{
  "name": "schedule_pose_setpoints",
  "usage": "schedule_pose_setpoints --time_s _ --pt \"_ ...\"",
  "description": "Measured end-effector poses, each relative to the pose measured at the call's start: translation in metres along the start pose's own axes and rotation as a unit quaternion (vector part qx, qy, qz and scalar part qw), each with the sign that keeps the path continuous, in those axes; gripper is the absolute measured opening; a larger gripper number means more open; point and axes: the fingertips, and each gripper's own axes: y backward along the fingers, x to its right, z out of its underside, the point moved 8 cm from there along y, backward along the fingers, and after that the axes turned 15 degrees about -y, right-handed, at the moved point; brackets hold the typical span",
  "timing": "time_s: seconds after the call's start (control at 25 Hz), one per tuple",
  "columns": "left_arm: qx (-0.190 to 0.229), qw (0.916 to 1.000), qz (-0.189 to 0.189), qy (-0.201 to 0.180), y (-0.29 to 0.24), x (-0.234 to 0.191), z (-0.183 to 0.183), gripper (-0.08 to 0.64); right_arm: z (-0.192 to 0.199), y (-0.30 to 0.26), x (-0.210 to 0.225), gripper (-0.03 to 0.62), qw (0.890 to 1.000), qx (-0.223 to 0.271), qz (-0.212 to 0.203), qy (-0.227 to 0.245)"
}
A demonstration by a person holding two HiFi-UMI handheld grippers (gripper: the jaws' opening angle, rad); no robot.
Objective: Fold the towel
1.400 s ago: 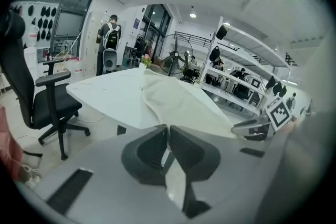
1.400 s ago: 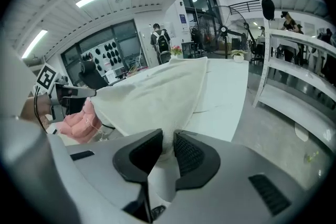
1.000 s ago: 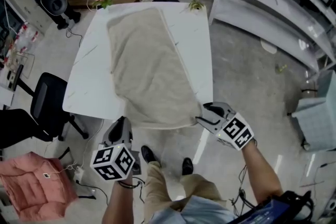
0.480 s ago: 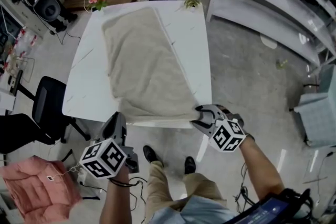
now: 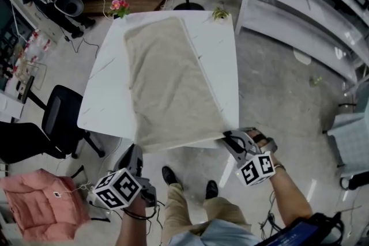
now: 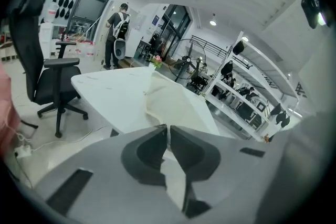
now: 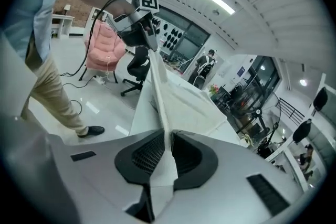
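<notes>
The towel (image 5: 170, 80) lies lengthwise on the white table (image 5: 222, 60), its near end drooping just over the table's near edge. The left gripper (image 5: 137, 151) has its jaws clenched on the towel's corner below the table's near-left side. The right gripper (image 5: 229, 138), jaws just now closing, pinches the other corner off the table's near-right corner.

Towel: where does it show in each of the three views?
Head view: towel at centre, lengthwise on the table.
Left gripper view: towel at centre, running up from the bottom onto the table.
Right gripper view: towel at centre, a ridge rising from the bottom.
Shared landmark: pink flowers at the table's far edge.
</notes>
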Motion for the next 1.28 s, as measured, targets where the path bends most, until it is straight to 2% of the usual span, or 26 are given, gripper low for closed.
schedule_pose_setpoints --time_s 0.24,0.52,0.88,1.12,1.28 --pt "-0.006 0.9989 -0.018 0.044 0.027 -0.008 0.036 0.025 -0.009 0.017 -0.008 0.037 1.0 0.004 -0.009 0.029" --pt "0.025 0.9991 -0.019 0.029 0.056 0.0 0.039 0.025 -0.022 0.048 -0.018 0.018 0.999 0.025 -0.017 0.011" --pt "0.078 0.9957 -0.029 -0.04 0.112 0.022 0.02 0.025 -0.067 0.099 -0.014 0.017 0.997 0.07 0.003 -0.029" --pt "0.131 0.9861 -0.051 -0.09 0.144 0.035 -0.016 0.028 -0.106 0.127 0.0 0.015 0.994 0.099 0.015 -0.048" --pt "0.16 0.9791 -0.057 -0.111 0.152 0.039 -0.042 0.032 -0.128 0.135 0.016 0.015 0.99 0.121 0.038 -0.062"
